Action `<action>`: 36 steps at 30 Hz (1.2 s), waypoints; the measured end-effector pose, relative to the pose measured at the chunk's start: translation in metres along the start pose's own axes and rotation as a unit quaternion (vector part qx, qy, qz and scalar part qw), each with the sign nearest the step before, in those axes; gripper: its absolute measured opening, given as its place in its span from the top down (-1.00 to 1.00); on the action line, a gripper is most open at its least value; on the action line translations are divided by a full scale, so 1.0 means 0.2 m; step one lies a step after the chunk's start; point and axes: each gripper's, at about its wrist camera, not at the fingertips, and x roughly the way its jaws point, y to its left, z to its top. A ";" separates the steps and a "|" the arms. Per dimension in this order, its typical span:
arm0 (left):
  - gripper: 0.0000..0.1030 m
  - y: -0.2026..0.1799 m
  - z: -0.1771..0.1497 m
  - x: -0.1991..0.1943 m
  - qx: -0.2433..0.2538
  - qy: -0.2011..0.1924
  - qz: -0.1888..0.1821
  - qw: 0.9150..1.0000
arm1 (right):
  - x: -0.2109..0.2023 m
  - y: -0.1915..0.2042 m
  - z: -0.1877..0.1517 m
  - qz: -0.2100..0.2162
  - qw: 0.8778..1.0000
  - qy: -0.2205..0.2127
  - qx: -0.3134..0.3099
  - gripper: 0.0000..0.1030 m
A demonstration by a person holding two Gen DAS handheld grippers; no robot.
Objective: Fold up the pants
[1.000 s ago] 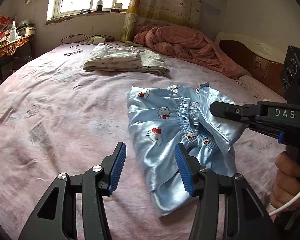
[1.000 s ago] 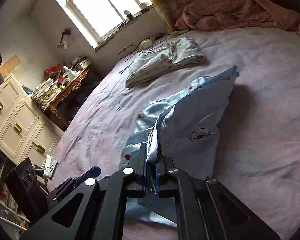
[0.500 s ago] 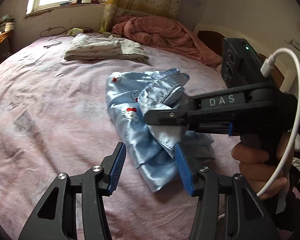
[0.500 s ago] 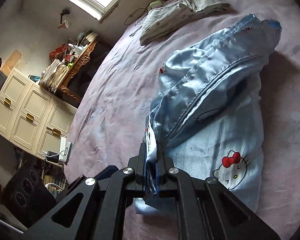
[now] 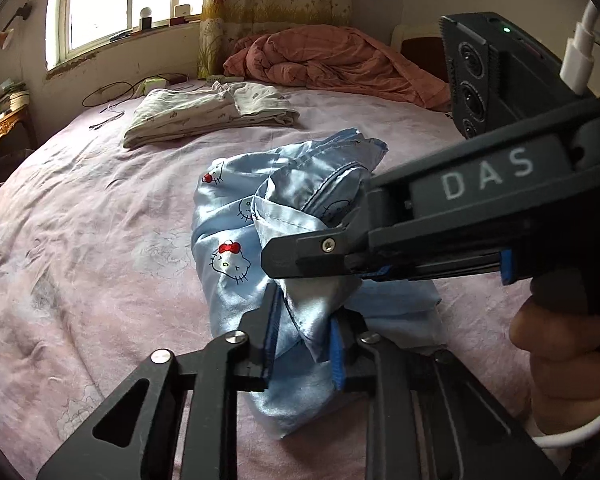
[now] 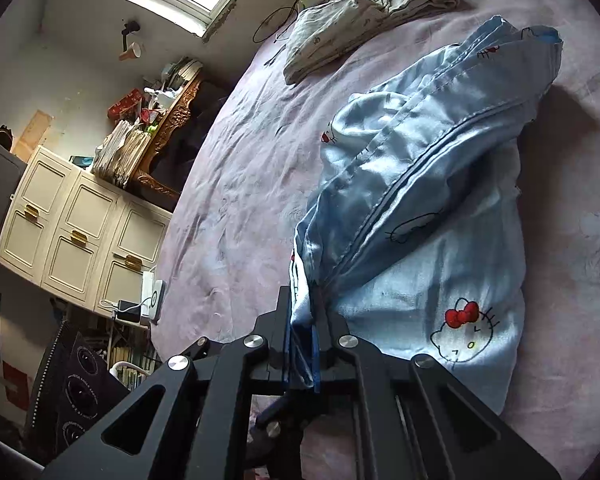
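Both grippers had their fingers clamped on the blue pants (image 5: 236, 268): left gripper (image 5: 304, 334) low, right gripper (image 6: 302, 344) just above, over the bed (image 5: 80, 240).

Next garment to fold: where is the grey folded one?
In the left wrist view the grey folded garment lies on the bed beyond the blue pants, near the window-side wall.

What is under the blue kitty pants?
The pink bedsheet lies under the blue pants. Both the left gripper and the right gripper pinch folds. Anything beneath is covered.

light blue cat-print pants (image 5: 236, 276), pale pink floral bedsheet (image 5: 100, 240)
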 end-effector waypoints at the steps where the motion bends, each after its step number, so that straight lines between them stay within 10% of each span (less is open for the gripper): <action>1: 0.87 0.00 0.00 0.00 -0.003 -0.001 -0.001 1.000 | -0.01 -0.01 0.00 0.000 1.000 0.000 -0.002 0.70; 6: 0.92 0.01 0.00 -0.03 -0.012 -0.015 -0.002 1.000 | -0.14 -0.08 0.03 -0.021 0.999 -0.042 0.012 0.04; 15: 0.92 0.03 0.03 -0.10 -0.022 -0.032 -0.016 0.999 | -0.44 -0.41 0.20 -0.076 0.980 -0.141 0.114 -0.44; 30: 0.92 0.02 -0.02 -0.14 -0.023 -0.027 -0.034 0.999 | -0.29 -0.75 0.49 -0.072 0.968 -0.116 0.213 -0.43; 36: 0.91 0.03 -0.02 -0.11 -0.030 -0.020 -0.035 0.999 | -0.30 -0.84 0.47 -0.087 0.953 -0.138 0.256 0.35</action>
